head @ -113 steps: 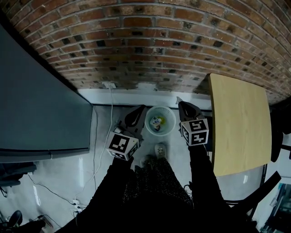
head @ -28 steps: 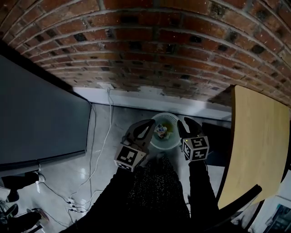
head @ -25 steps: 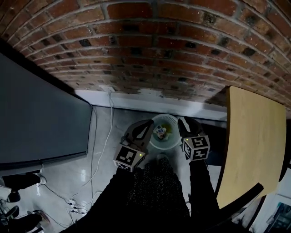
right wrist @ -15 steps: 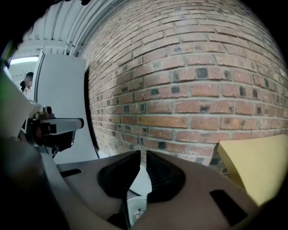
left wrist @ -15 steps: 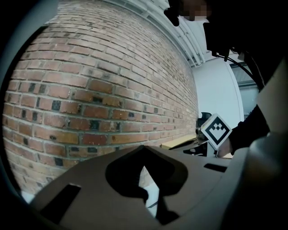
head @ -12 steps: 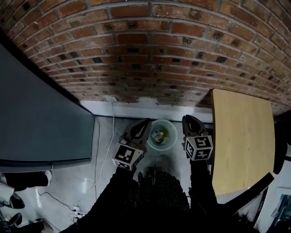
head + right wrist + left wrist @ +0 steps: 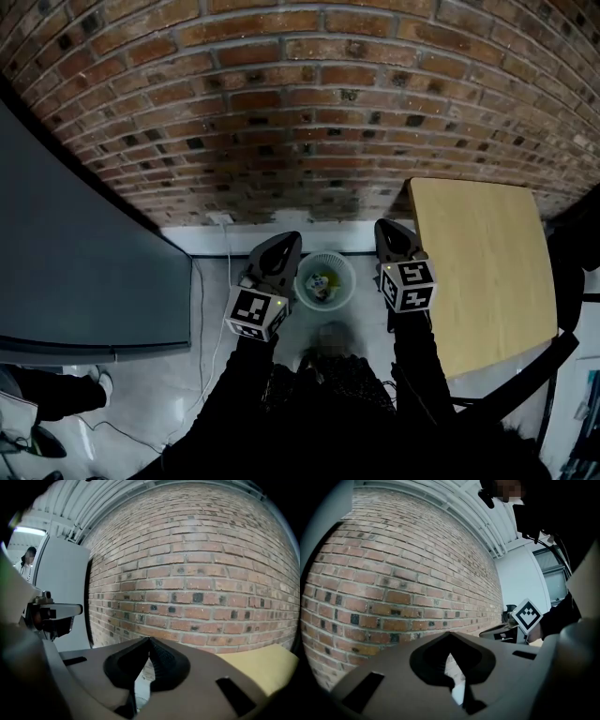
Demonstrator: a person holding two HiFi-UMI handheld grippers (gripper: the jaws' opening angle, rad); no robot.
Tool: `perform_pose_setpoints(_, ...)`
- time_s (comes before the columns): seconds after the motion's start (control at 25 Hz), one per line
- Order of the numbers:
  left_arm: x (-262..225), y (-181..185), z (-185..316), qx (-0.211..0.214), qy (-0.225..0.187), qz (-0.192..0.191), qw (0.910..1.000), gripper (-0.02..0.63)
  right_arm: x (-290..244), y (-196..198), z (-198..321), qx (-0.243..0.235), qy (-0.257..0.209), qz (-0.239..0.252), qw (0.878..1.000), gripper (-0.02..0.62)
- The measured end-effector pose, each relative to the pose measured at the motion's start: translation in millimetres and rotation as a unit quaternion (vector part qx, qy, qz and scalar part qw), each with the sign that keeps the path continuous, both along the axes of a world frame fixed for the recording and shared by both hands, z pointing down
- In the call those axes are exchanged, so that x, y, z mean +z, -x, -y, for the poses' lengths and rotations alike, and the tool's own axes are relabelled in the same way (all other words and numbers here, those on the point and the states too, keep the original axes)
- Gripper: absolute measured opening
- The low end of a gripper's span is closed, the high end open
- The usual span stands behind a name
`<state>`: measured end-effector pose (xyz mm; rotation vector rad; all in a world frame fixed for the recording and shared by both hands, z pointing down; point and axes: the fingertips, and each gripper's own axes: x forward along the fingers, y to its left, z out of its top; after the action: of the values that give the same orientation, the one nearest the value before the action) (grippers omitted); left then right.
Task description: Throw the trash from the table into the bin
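The left tongs [image 7: 449, 634] are closed, tips meeting, with nothing between them. The right tongs [image 7: 149, 640] have just been closing and now sit tip to tip, likewise empty. In the head view both reach out from dark sleeves, each with its marker cube nearest the camera, and they flank the bin from above without touching it.

A red brick wall [image 7: 309, 94] fills the upper part of the head view and the background of both gripper views. A dark grey panel [image 7: 75, 272] runs along the left. On the right stands the light wooden surface [image 7: 478, 272], its near corner just beside the right tongs in the picture.

Below lies a pale, glossy floor [image 7: 187, 375]. The white slatted bin [image 7: 349, 292] stands on it at the foot of the wall, between the two tongs as seen from above. The trash [image 7: 322, 284] lies inside the bin as a small heap of mixed coloured pieces. A thin white cable [image 7: 228, 258] runs down the wall and across the floor left of the bin.
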<state>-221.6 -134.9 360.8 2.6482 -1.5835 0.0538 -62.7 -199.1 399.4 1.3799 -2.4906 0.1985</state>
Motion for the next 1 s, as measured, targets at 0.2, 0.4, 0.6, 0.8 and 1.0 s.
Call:
perform_pose_setpoints(0.2, -24, 0, 1, 0.009, -0.026, -0.011, 0.9996, 0.006, -28, -7, -3, 0.014, -0.022, 0.004, 1.0, 0.015)
perform_pose_setpoints(0.4, -31, -2, 3, 0.009, -0.029, -0.003, 0.9995, 0.006, -46, -13, -5, 0.017, -0.034, 0.012, 0.999, 0.014)
perform_pose_setpoints(0.6, -42, -5, 3, 0.013, -0.042, -0.008, 0.999, 0.006, -59, -16, -8, 0.01, -0.043, 0.005, 0.999, 0.014)
perform_pose_setpoints(0.8, -47, -6, 2, 0.01, -0.05, -0.009, 0.9987, 0.006, -67, -25, -7, 0.015, -0.046, 0.01, 0.999, 0.012)
perform_pose_setpoints(1.0, -51, -2, 1, 0.002, -0.049, -0.006, 0.9988, 0.006, -72, -27, -7, 0.012, -0.05, 0.003, 0.999, 0.012)
